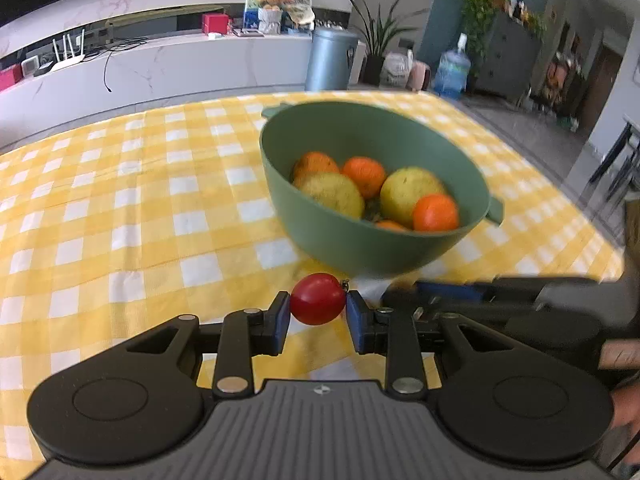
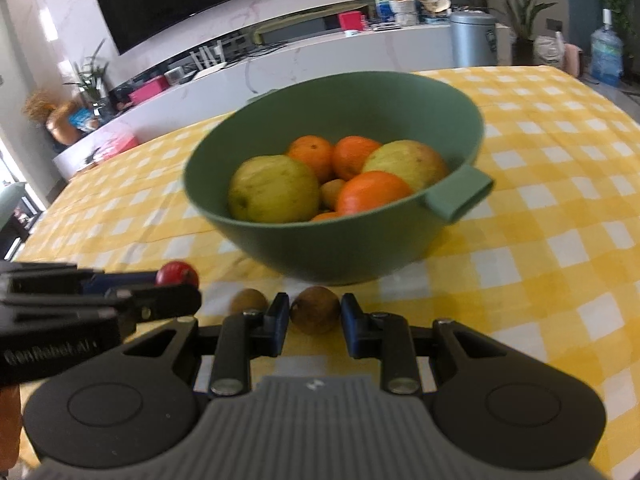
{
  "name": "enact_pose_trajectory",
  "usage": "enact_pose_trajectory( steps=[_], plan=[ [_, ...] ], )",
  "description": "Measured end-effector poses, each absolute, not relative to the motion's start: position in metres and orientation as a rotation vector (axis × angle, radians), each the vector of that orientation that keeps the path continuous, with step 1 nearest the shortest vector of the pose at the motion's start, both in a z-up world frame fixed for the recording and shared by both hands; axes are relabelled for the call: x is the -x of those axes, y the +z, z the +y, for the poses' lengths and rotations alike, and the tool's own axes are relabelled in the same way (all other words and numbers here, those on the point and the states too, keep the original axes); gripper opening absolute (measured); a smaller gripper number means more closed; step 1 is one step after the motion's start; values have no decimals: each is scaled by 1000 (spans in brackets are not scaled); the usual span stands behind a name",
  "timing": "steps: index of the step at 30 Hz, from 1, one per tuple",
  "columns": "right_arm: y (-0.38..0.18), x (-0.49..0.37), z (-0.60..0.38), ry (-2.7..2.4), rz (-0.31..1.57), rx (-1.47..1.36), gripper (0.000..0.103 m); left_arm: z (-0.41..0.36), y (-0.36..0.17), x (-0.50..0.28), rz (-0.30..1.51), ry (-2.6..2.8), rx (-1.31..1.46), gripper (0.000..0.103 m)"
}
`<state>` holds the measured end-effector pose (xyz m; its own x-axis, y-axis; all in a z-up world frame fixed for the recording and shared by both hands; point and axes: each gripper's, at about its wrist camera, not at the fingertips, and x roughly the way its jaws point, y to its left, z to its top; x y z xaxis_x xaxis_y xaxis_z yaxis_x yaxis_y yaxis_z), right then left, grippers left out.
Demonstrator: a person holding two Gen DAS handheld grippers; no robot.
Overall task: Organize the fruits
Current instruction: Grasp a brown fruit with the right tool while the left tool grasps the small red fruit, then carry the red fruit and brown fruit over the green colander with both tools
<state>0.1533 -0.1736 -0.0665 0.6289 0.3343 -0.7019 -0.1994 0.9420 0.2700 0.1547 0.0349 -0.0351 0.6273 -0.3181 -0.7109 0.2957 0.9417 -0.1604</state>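
The yellow-and-white checked tablecloth (image 1: 120, 208) fills the scene, and on it sits the green bowl (image 1: 340, 136), upright, with one tab handle (image 2: 460, 194) jutting toward the right in the right wrist view. Inside it, two big yellow-green fruits (image 2: 274, 188) lie on either side, one at the near left and the other at the right against the wall. Around them the oranges (image 2: 370, 192) are packed in, one at the front right and two at the back touching each other.

Down in front of the bowl, the left gripper (image 1: 317, 312) has the small red fruit (image 1: 317, 299) pinched between its blue pads, jaws narrow and pressing on both sides. The fruit is nearly round, a touch wider than it is tall, its long axis running pad to pad. In the right wrist view it appears clear of the cloth, just left of the bowl's base.

The right gripper (image 2: 315, 314) has its jaws drawn in close on a brown kiwi (image 2: 315, 309), low by the cloth; whether it rests on it I cannot tell. Its long axis runs across, finger to finger. Just beside it on the left lies a second brown kiwi (image 2: 249, 301) on the cloth, partly hidden, its pointing hard to tell.
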Motion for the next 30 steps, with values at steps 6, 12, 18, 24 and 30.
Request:
enact_pose_trajectory(
  steps=[6,12,18,24,30],
  plan=[
    [-57,-142,-174,370,832,-188,25,31,-17,-142,787,-337,46,33],
    [-34,-117,-175,416,767,-137,25,27,0,-137,768,-340,61,33],
    [-5,-101,-185,425,677,-102,24,19,16,-136,755,-365,84,33],
    [20,-104,-195,416,614,-12,24,11,27,-148,760,-366,100,33],
    [36,-131,-210,436,609,28,24,0,28,-171,804,-389,90,33]
  ],
)
